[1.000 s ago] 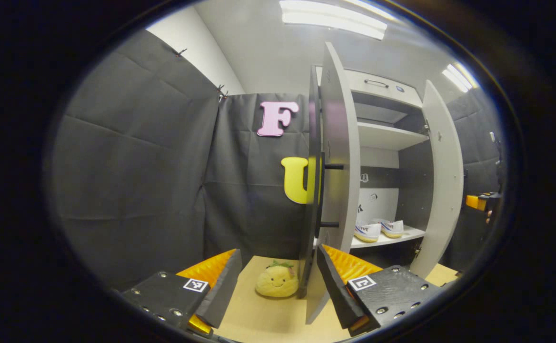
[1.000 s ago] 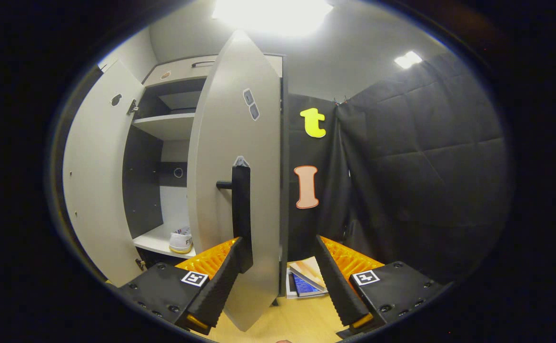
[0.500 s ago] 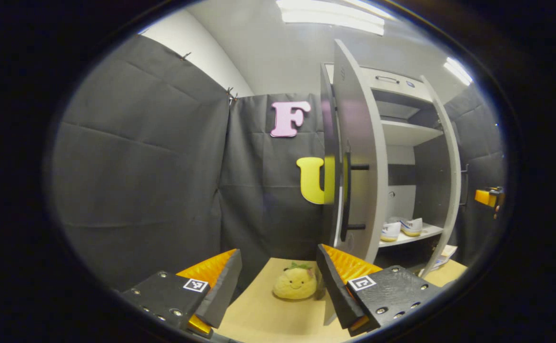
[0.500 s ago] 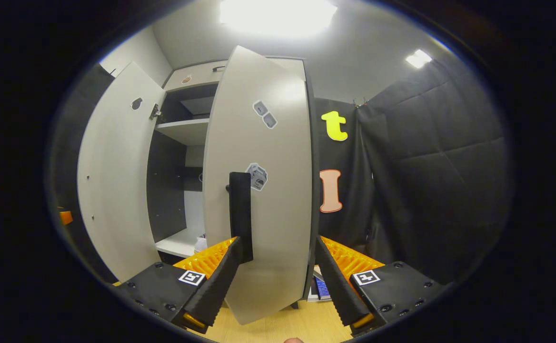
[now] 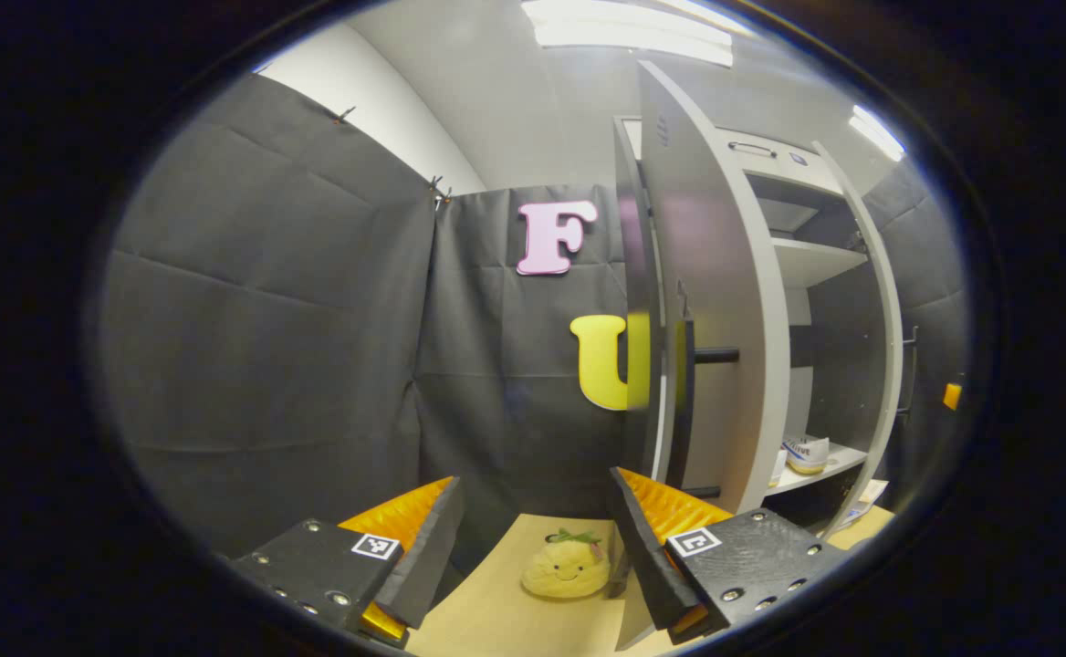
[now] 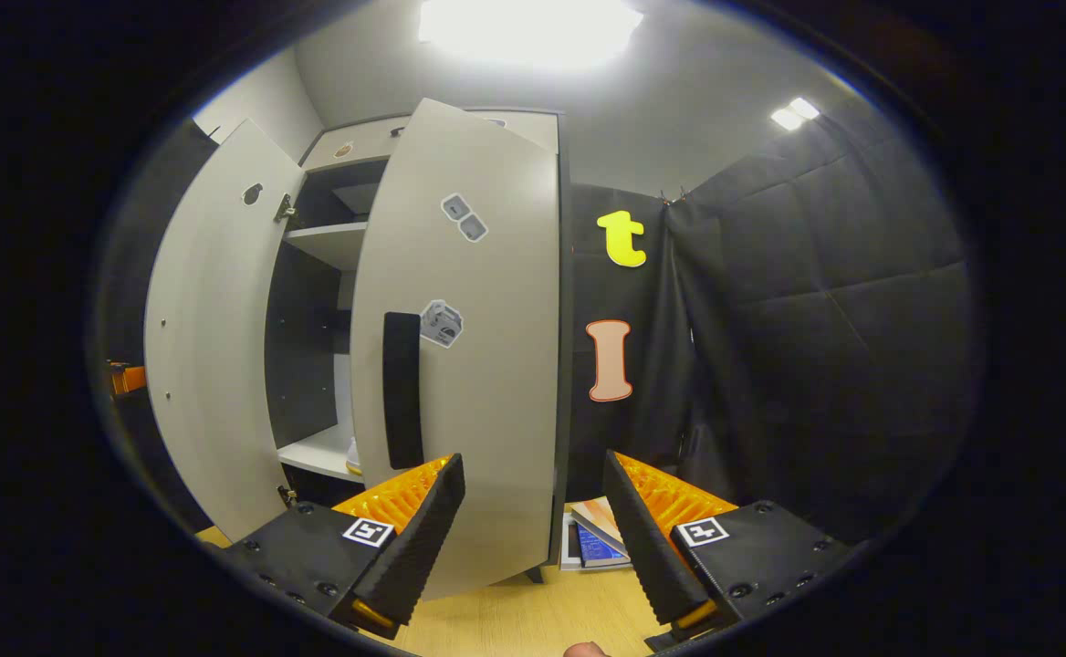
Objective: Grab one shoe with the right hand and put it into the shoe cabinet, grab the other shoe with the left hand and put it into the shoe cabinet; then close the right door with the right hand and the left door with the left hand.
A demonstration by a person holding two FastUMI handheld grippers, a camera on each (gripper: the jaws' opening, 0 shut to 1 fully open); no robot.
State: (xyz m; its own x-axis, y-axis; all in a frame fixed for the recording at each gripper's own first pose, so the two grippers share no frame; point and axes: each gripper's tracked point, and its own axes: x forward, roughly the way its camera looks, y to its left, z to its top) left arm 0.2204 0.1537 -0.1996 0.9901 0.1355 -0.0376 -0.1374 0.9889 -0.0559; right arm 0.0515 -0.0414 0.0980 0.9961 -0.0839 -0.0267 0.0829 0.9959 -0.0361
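- Both claws are gaping with nothing between their fingers: the left claw point(image 5: 533, 538) is hanging above the floor point(image 5: 496, 620) beside the left door point(image 5: 725, 301), and the right claw point(image 6: 533, 525) is sitting in front of the right door point(image 6: 487, 365).
- Neither door is shutting flush; each is standing part-way open, edge toward its own camera.
- The left door's handle point(image 5: 684, 392) is sitting just above the left claw's right finger point(image 5: 642, 538).
- One shoe point(image 5: 807, 453) is lying on the cabinet's point(image 5: 825, 265) lower shelf point(image 5: 839, 456), seen through the gap between the doors.
- A plush toy point(image 5: 565, 570) is lying on the floor between the left claw's fingers, near the door's foot.
- Books point(image 6: 592, 543) are lying on the floor behind the right door.
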